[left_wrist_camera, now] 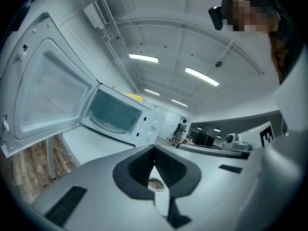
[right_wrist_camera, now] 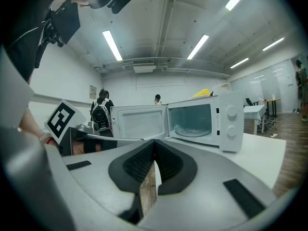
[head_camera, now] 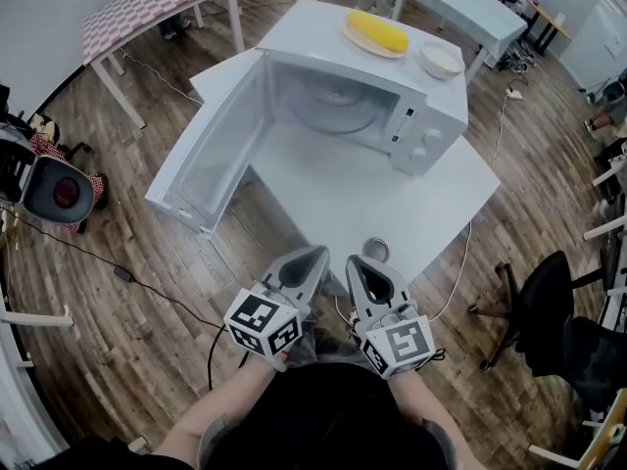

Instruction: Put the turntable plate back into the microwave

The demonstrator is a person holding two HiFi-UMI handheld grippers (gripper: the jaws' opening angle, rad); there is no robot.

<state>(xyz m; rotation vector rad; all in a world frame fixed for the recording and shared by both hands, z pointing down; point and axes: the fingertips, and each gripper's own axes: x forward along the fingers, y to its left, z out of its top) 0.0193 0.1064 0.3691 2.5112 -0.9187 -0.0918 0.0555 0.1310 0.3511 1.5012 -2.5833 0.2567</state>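
A white microwave point(head_camera: 392, 96) stands on a white table point(head_camera: 372, 194), its door point(head_camera: 211, 150) swung wide open to the left. The glass turntable plate point(head_camera: 331, 101) lies inside the cavity; it also shows in the left gripper view point(left_wrist_camera: 111, 125) and the right gripper view point(right_wrist_camera: 192, 130). Both grippers hang side by side off the table's near edge, well short of the microwave. My left gripper point(head_camera: 315, 258) is shut and holds nothing. My right gripper point(head_camera: 361, 265) is shut and empty too.
On top of the microwave sit a plate with something yellow point(head_camera: 377, 32) and a white bowl point(head_camera: 441, 59). A small metal round thing point(head_camera: 375, 251) lies by the table's near edge. A black chair point(head_camera: 568, 331) stands at the right, a checkered table point(head_camera: 157, 3) at back left.
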